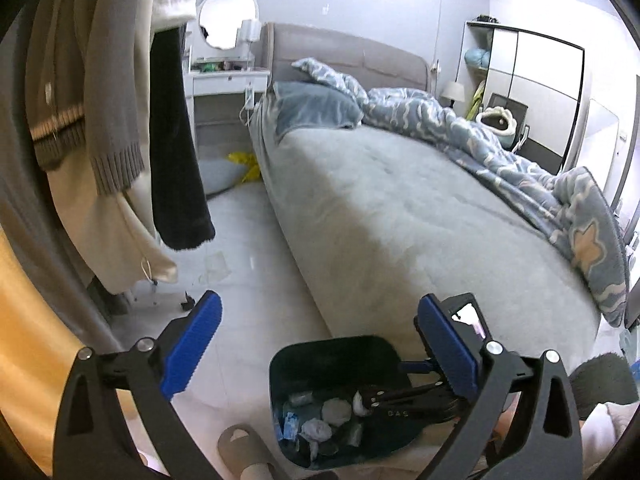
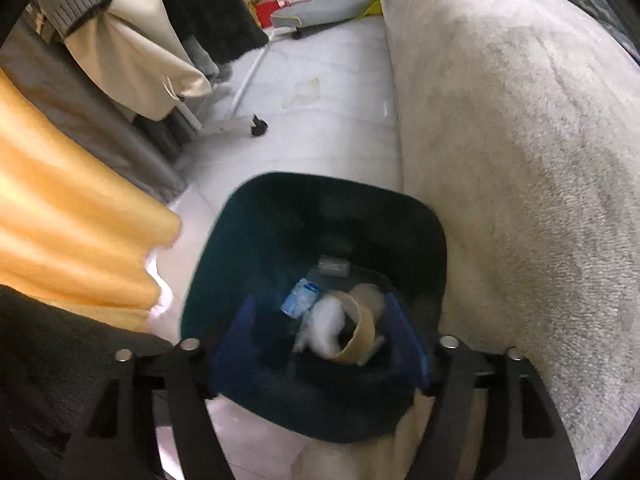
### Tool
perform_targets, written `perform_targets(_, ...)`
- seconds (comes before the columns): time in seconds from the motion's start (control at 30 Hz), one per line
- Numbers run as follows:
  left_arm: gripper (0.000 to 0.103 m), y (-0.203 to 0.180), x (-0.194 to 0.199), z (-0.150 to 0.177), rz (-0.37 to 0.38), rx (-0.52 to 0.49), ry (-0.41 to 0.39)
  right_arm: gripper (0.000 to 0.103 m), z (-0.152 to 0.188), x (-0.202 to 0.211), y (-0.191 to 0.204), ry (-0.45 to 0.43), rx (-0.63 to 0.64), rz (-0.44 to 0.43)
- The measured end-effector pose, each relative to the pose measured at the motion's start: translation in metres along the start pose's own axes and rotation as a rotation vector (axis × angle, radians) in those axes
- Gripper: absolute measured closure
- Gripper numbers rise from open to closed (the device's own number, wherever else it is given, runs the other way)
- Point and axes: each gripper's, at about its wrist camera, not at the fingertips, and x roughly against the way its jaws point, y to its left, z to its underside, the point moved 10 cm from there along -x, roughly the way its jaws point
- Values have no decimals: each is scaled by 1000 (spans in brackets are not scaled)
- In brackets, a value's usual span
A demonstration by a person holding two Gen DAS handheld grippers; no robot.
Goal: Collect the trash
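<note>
A wide bed [image 1: 400, 208] with a grey fleece cover fills the right side of the room, a rumpled blue patterned duvet [image 1: 500, 148] heaped along its far edge. Hanging clothes [image 1: 100, 100] crowd the left, with an orange cloth [image 2: 72, 216] nearest the cameras, leaving a strip of pale tiled floor [image 1: 256, 280] between them and the bed. On that strip, hard against the bed's side, stands the dark bin [image 2: 312, 240]. The right gripper [image 2: 320, 340] points down into its mouth with jaws apart and nothing pressed between the blue pads; a cardboard tube [image 2: 360, 328] and a white crumpled tissue [image 2: 326, 326] lie between the fingers, blurred, among other scraps on the bin's bottom. The left gripper [image 1: 320, 344] is above and behind the bin, spread wide and empty, facing across the bed. A grey slipper [image 1: 240, 446] lies just beside the bin.
</note>
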Motion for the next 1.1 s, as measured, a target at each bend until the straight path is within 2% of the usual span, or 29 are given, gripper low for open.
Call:
perform_targets(0.1,3,-2,11,-5,20,27,-16,24,-5,22,6,-47,19,7)
perform_targets(0.17,3,-4,16,-6,21,33,-13,16,-13,49,7,-114,31,24)
perform_targets(0.37,3,-17,31,-11,8,8,-35,5,-34,154,-7,-356,1,82)
perform_targets(0.5,3,-25,40,-19,-19,1,-63,3,-26,225,-29,-494,10,195)
perform_targets(0.57,3,-29,45,-24,-38,-15,-81,3,-18,259,-43,-547,0,231)
perform_targets(0.7,3,-39,49,-27,-27,-29,-79,3,1,311,-68,-622,-21,286)
perform_targets(0.8,3,-43,50,-23,-50,-47,-84,3,22,340,-82,-674,-17,329)
perform_targets(0.9,3,-48,50,-15,-68,-77,-107,3,49,354,-92,-691,-11,366)
perform_targets(1.0,3,-50,49,-7,-60,-79,-111,3,66,359,-107,-717,-62,353)
perform_targets(1.1,3,-50,46,-5,-50,-63,-111,3,75,349,-120,-697,-99,329)
